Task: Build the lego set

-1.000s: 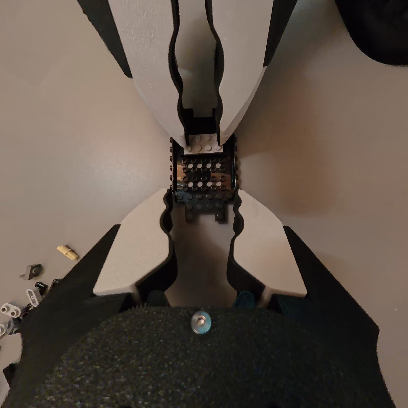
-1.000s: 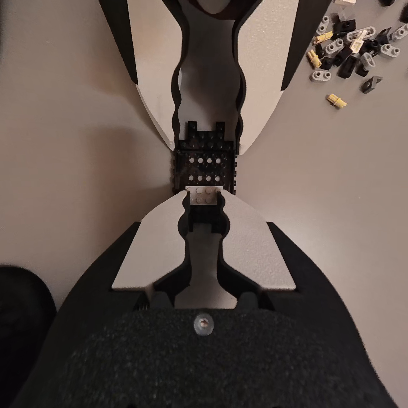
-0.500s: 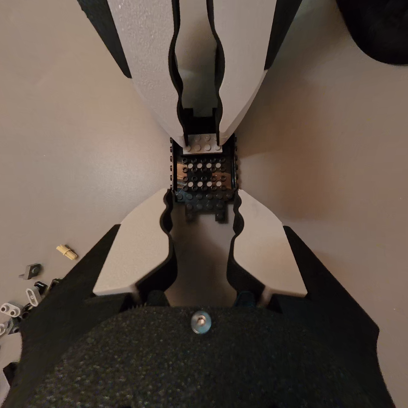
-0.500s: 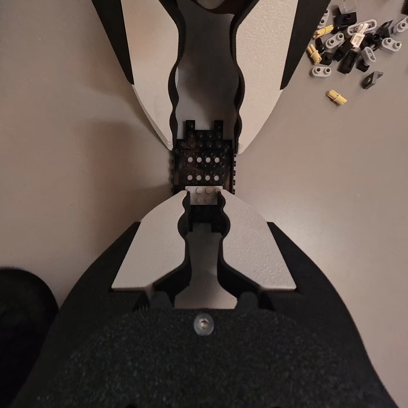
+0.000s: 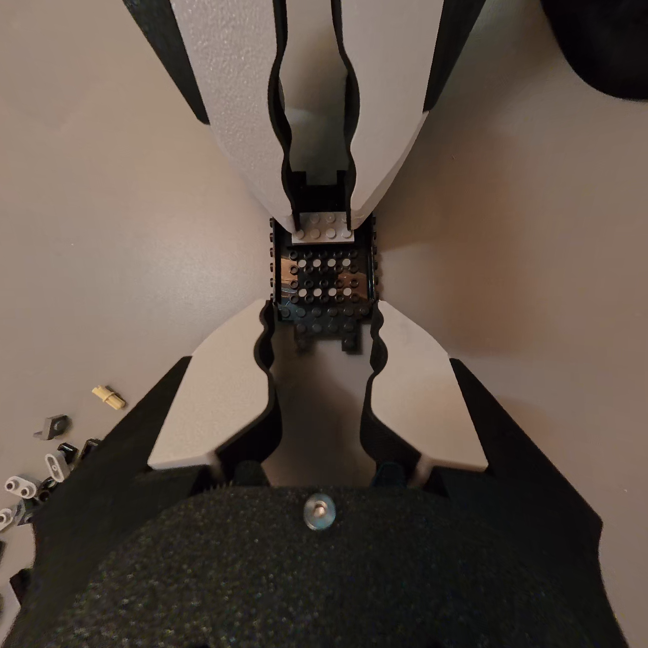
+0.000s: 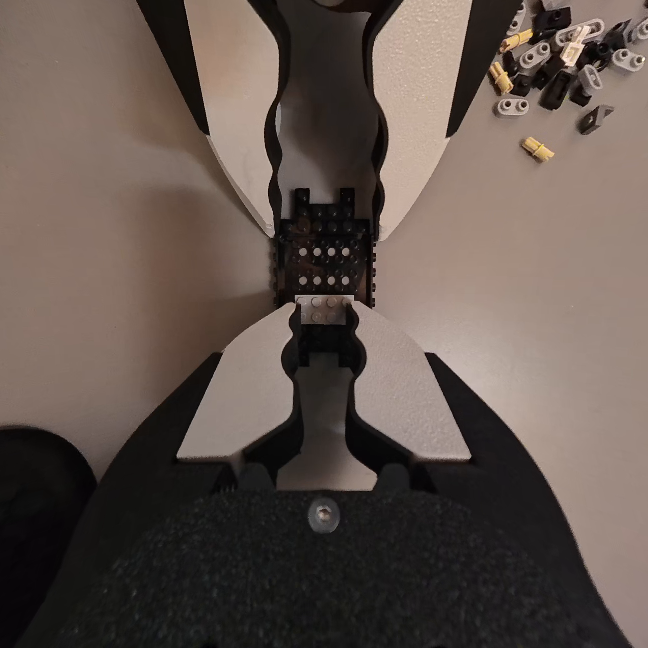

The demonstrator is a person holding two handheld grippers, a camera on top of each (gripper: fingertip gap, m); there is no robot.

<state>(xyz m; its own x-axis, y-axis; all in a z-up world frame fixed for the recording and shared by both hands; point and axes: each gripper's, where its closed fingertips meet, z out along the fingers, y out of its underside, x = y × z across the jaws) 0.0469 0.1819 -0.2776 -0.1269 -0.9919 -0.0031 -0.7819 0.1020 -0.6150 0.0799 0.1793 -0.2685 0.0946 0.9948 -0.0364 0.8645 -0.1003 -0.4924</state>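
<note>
A black studded lego base point(image 5: 324, 277) with raised side walls and rows of round holes lies on the grey table. My left gripper point(image 5: 323, 308) is shut on its near end, one finger against each side wall. My right gripper point(image 5: 322, 228) comes in from the opposite end, shut on a light grey 2x4 plate point(image 5: 322, 233) that sits on the base's far end. In the right wrist view, my right gripper point(image 6: 323, 308) holds the grey plate point(image 6: 321, 314) over the base point(image 6: 324, 266). The left gripper point(image 6: 326, 228) clamps the far end.
A pile of small grey, black and tan loose pieces point(image 6: 568, 63) lies at the upper right of the right wrist view, with a single tan pin point(image 6: 538, 150) nearer. The same pile point(image 5: 42, 466) shows at the lower left of the left wrist view. A dark rounded object point(image 5: 596, 45) sits at the table's corner. One gripper's finger ends stand about 4 cm off the other's. My left gripper's tips are some 9 cm from the single tan pin point(image 6: 538, 150). It is also in sight in the left wrist view point(image 5: 106, 393).
Almost nothing. Both grippers keep their holds, and the grey plate stays at the end of the base. The right wrist view has drifted slightly.
</note>
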